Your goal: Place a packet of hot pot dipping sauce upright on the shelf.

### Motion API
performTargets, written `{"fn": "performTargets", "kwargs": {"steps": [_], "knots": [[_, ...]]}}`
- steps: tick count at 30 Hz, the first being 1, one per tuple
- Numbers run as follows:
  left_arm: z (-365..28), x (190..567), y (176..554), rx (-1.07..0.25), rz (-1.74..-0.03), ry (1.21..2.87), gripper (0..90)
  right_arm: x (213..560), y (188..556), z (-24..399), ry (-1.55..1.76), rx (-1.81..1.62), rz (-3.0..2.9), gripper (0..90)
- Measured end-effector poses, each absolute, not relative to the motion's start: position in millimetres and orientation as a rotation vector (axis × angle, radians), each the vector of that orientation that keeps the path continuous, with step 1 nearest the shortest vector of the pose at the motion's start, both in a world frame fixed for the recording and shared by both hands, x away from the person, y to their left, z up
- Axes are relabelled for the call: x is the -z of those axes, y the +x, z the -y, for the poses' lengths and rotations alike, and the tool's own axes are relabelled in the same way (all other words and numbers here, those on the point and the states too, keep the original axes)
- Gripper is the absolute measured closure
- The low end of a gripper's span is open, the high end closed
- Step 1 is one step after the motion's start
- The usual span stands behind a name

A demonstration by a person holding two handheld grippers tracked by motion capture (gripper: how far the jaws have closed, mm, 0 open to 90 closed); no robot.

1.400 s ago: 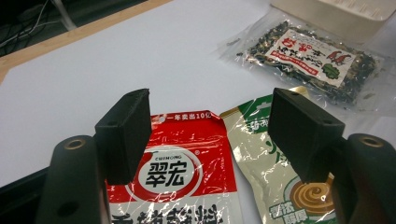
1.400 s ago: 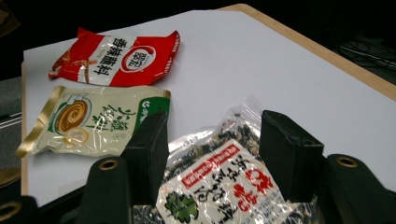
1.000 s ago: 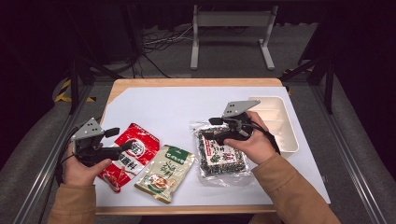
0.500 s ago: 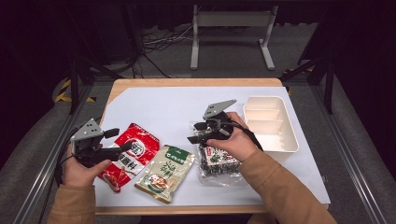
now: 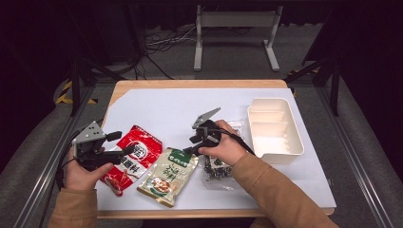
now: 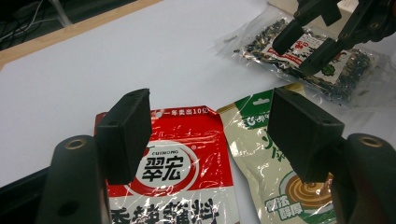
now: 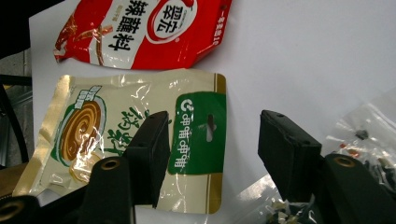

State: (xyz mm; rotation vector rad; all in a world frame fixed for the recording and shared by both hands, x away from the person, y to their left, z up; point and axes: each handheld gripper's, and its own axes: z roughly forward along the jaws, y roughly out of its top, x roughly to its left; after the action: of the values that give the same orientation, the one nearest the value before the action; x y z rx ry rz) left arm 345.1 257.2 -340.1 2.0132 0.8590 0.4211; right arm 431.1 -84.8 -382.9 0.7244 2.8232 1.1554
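White table (image 5: 157,107) under dim surroundings: left gripper (image 5: 124,144), spread, hovers at the red packet (image 5: 130,156). Right gripper (image 5: 188,144), jaws apart and empty, should straddle the green packet's (image 5: 167,175) top edge squarely before squeezing.

Red packet (image 6: 180,168): "CUIHONG", "翠宏"; top edge "一年卖出10亿".

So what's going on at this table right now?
A person holds a gripper in each hand over three snack packets. The right gripper, jaws open and empty, hovers at the green-topped end of the beige foil packet, beside the clear bag of dark bits. The left gripper waits open over the red foil packet.
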Motion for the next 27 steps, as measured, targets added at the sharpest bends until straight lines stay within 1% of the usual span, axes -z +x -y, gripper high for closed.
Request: {"fn": "performTargets", "kwargs": {"steps": [13, 27], "knots": [[-256.2, 342.1, 347.1, -0.424, -0.857, 2.031, 31.2, 408.0, 435.1, 72.7, 0.794, -0.997, -2.956, 43.6], [-255.3, 343.5, 347.1, -0.415, -0.865, 2.033, 31.2, 422.1, 437.6, 65.9, 0.827, -0.931, -3.037, 43.4]]}}
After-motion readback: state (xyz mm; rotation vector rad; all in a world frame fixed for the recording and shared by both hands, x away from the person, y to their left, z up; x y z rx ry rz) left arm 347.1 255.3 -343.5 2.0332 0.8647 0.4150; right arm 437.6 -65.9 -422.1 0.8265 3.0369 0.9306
